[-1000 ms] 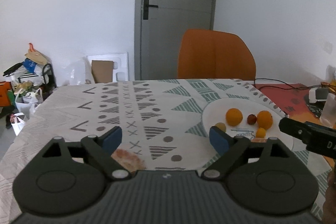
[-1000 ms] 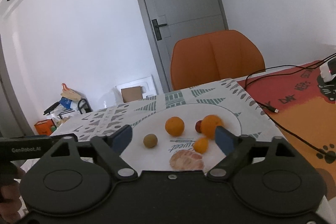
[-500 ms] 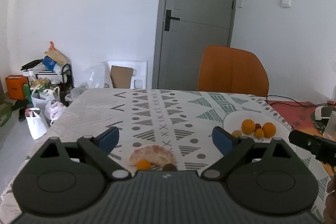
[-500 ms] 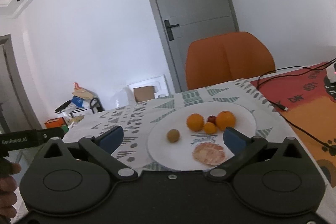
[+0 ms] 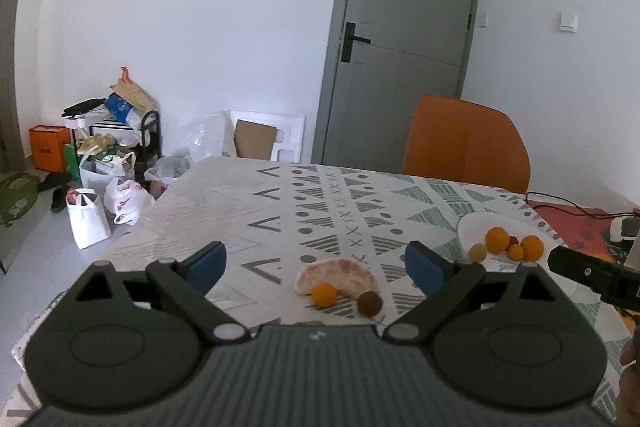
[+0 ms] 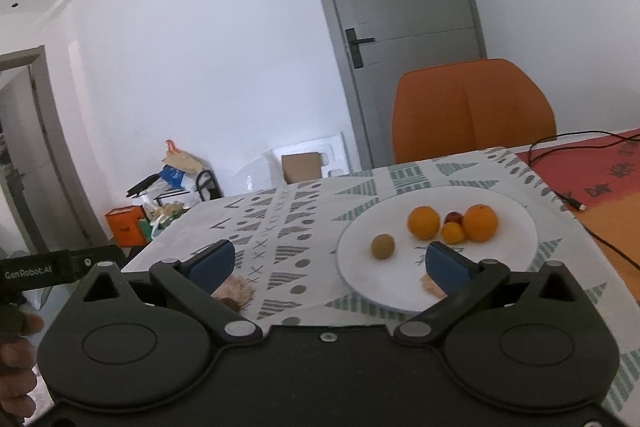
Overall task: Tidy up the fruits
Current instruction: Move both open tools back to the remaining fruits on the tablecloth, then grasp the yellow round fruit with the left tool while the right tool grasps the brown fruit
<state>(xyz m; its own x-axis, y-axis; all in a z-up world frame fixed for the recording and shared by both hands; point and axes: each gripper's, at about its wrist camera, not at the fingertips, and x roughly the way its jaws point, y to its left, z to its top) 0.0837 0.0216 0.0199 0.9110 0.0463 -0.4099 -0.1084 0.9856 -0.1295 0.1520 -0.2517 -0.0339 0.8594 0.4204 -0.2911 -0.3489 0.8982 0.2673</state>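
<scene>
A white plate (image 6: 516, 227) on the patterned tablecloth holds two oranges (image 6: 424, 223), a small orange fruit (image 6: 453, 232), a red fruit (image 6: 453, 217) and a brownish round fruit (image 6: 383, 246); it also shows in the left wrist view (image 5: 472, 227). A peeled pomelo segment (image 5: 340, 277), a small orange fruit (image 5: 324, 294) and a brown round fruit (image 5: 369, 303) lie on the cloth. My left gripper (image 5: 316, 265) is open and empty above them. My right gripper (image 6: 330, 263) is open and empty near the plate's front-left rim. Another peeled segment (image 6: 430, 285) on the plate is partly hidden by the right finger.
An orange chair (image 5: 466, 143) stands behind the table. A red-orange mat (image 6: 592, 187) with a black cable (image 6: 568, 201) lies at the right. Bags and clutter (image 5: 104, 179) sit on the floor at the left. The table's left edge (image 5: 132, 223) is close.
Both grippers have pulled back and risen. The left view has swung left, bringing the pomelo segment and two small fruits on the cloth into sight. The right view has shifted left of the plate.
</scene>
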